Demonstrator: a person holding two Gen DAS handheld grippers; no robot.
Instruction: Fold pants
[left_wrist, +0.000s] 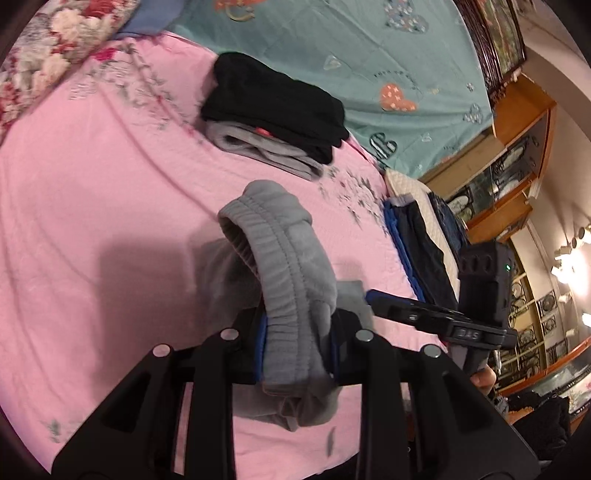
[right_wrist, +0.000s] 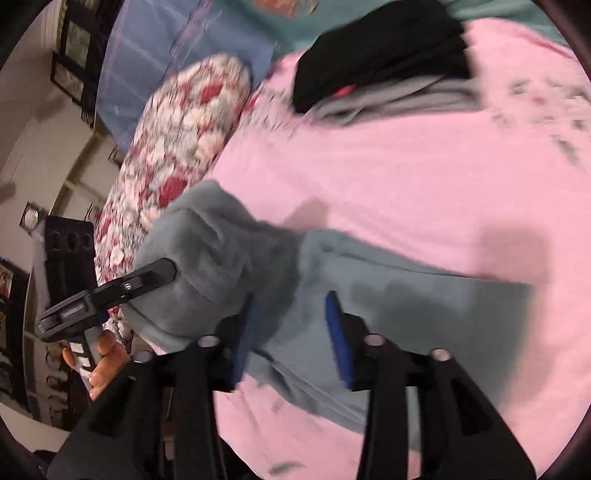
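Observation:
Grey fleece pants (left_wrist: 280, 258) lie partly bunched on the pink bedsheet (left_wrist: 92, 192). My left gripper (left_wrist: 295, 350) is shut on their elastic waistband and holds it lifted above the sheet. In the right wrist view the pants (right_wrist: 388, 280) stretch flat to the right, with the lifted bunch at the left held by the left gripper (right_wrist: 162, 273). My right gripper (right_wrist: 291, 332) is open, its blue pads (right_wrist: 341, 339) astride the grey cloth just over it. The right gripper (left_wrist: 376, 299) also shows in the left wrist view, beside the waistband.
A folded stack, black garment (left_wrist: 273, 99) over grey, sits further back on the bed. A pile of dark and blue folded clothes (left_wrist: 417, 243) lies at the right edge. A floral pillow (right_wrist: 177, 155) is at the left, a teal quilt (left_wrist: 369, 48) behind, wooden shelving (left_wrist: 517, 155) beyond.

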